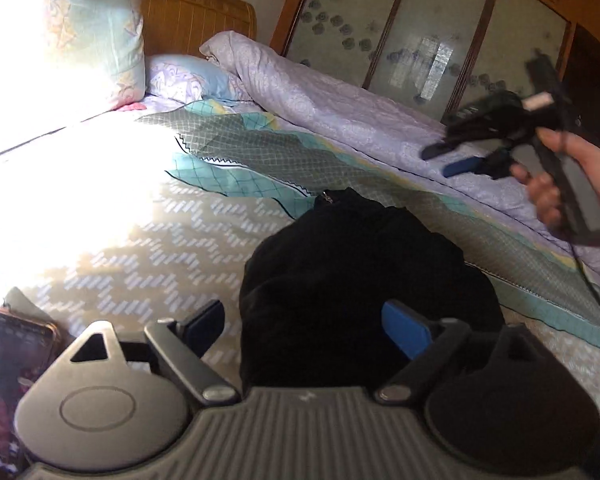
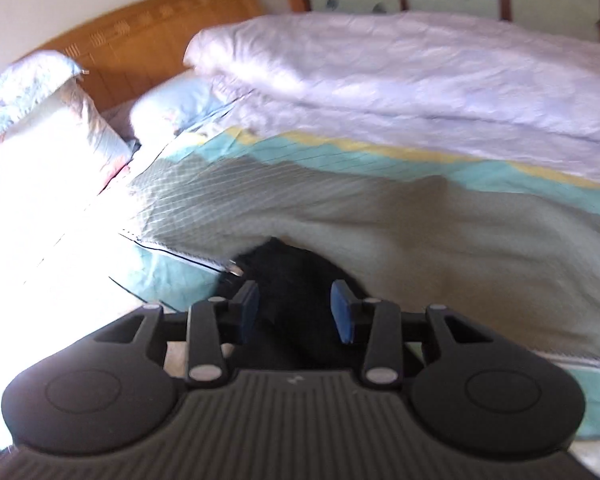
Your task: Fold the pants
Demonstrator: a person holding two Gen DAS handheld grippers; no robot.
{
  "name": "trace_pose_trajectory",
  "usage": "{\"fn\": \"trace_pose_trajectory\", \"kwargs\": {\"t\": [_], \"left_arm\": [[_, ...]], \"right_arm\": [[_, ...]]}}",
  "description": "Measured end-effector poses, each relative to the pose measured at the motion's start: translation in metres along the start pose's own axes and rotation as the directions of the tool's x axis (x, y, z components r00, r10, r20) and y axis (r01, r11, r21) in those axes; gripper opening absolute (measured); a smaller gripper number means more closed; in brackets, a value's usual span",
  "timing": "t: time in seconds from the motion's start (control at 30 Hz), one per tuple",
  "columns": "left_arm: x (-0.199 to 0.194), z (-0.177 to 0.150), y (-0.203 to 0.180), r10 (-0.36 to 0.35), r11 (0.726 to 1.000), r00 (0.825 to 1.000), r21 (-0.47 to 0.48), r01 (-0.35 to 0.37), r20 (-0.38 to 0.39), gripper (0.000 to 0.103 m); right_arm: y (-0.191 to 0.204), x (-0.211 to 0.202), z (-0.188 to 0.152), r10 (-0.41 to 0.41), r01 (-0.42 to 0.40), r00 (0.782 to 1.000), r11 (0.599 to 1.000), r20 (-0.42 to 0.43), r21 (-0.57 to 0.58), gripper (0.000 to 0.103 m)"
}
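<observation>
The black pants (image 1: 352, 280) lie bunched in a compact folded heap on the patterned bedspread (image 1: 148, 240), a zipper pull showing at their far edge. My left gripper (image 1: 306, 326) is open just above the near side of the heap, one pad on each side, holding nothing. My right gripper (image 1: 452, 160) is open, held in the air to the right above the bed, in a hand. In the right wrist view the right gripper (image 2: 296, 312) is open above the pants (image 2: 292, 280), which show dark between its pads.
A folded lilac quilt (image 1: 340, 96) lies along the far side of the bed. Pillows (image 1: 60, 40) lean on the wooden headboard (image 1: 196, 12) at the left. A phone (image 1: 12, 360) lies at the near left. Wood-framed glass panels (image 1: 420, 32) stand behind.
</observation>
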State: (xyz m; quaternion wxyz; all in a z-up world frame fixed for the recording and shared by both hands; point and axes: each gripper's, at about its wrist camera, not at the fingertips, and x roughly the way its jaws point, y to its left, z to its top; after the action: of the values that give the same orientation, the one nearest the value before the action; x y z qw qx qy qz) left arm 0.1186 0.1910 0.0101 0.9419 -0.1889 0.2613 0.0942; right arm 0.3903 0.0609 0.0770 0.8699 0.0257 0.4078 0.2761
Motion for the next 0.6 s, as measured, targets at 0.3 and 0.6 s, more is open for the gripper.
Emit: {"fn": "trace_pose_trajectory", "kwargs": {"t": [0.3,0.6], "left_arm": [[0.026,-0.023,0.036,-0.196,0.965,0.976,-0.196,0.175,-0.092,0.055],[0.031,-0.027,0.048,-0.235,0.943,0.967,-0.263,0.203,-0.096,0.041]], "right_arm": [[0.018,0.147,0.033,-0.172,0.164,0.981,0.981,-0.084,-0.1,0.068],[0.031,0.138,0.016,-0.148,0.149,0.989,0.965,0.019,-0.217,0.021]]}}
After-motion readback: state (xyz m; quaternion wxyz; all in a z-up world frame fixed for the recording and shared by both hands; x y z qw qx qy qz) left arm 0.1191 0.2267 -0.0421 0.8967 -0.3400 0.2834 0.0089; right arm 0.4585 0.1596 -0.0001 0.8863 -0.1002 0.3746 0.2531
